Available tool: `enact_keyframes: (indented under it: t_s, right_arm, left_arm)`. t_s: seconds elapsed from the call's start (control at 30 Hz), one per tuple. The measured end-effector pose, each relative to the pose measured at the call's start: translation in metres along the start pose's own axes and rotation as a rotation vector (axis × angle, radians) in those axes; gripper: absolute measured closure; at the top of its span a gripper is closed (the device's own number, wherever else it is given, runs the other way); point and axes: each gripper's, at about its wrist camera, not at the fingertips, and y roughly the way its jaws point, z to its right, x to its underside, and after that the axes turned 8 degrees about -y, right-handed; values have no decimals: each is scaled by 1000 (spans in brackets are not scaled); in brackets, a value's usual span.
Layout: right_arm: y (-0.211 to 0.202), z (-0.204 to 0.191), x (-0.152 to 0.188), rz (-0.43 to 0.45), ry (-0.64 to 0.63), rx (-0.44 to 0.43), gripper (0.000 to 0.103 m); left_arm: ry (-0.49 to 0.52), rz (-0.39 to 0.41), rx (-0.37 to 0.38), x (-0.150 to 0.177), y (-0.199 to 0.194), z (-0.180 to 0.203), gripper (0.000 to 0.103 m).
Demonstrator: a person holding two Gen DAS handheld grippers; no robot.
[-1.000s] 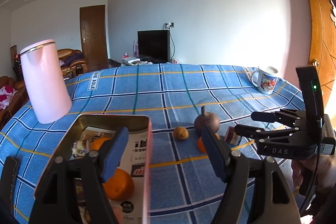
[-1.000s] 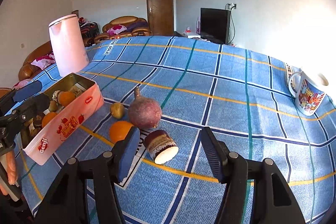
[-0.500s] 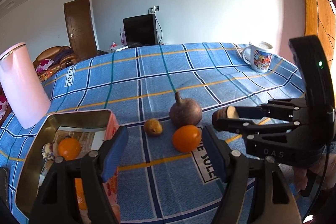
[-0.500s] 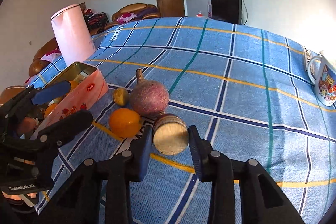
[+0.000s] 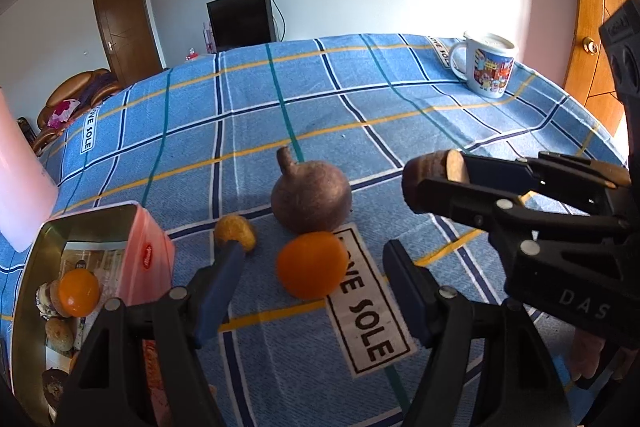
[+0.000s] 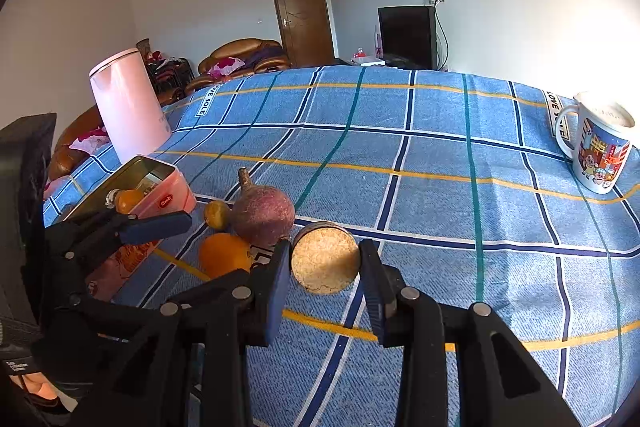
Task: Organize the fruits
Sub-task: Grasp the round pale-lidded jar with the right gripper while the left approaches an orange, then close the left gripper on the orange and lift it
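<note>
Two grippers, two jobs here. Using the pink tin [image 6: 160,193] as the landmark: the right gripper [image 6: 325,261] has just closed its jaws onto the cut fruit piece [image 6: 325,259], pads pressing both sides, pale cut face toward the camera, held well to the right of the tin and looks lifted off the blue checked cloth [image 5: 360,115].

The left gripper [image 5: 310,277] has its fingers apart, nothing between them, and the orange [image 5: 311,264] sits on the cloth dead ahead of the gap, just right of the tin. It's round, so no long axis to fuss over.

Tight spots: the big purplish fruit [image 5: 310,201] touches or nearly touches the orange's far side, and a small yellow fruit [image 5: 236,233] sits by the left finger. I'd guess the left hand takes the orange; the tin has room.
</note>
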Motion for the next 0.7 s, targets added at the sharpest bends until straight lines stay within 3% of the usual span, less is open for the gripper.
enact_keyframes:
  t_s: [0.13, 0.2, 0.23, 0.43, 0.7]
  right_arm:
    - [0, 1, 1, 6, 7, -3, 67]
    - [-1, 1, 1, 8, 8, -1, 67]
    - [-1, 1, 1, 8, 8, -1, 67]
    - [-5, 1, 2, 31, 3, 1, 67]
    - [-16, -4, 2, 85, -16, 13, 67]
  left_arm:
    - [-5, -43, -3, -2, 10, 0, 35]
    - [-8, -67, 9, -2, 14, -1, 58]
    - [-13, -73, 7, -2, 15, -2, 61]
    - [-52, -52, 32, -2, 9, -10, 62]
    - [-57, 46, 27, -1, -10, -12, 62]
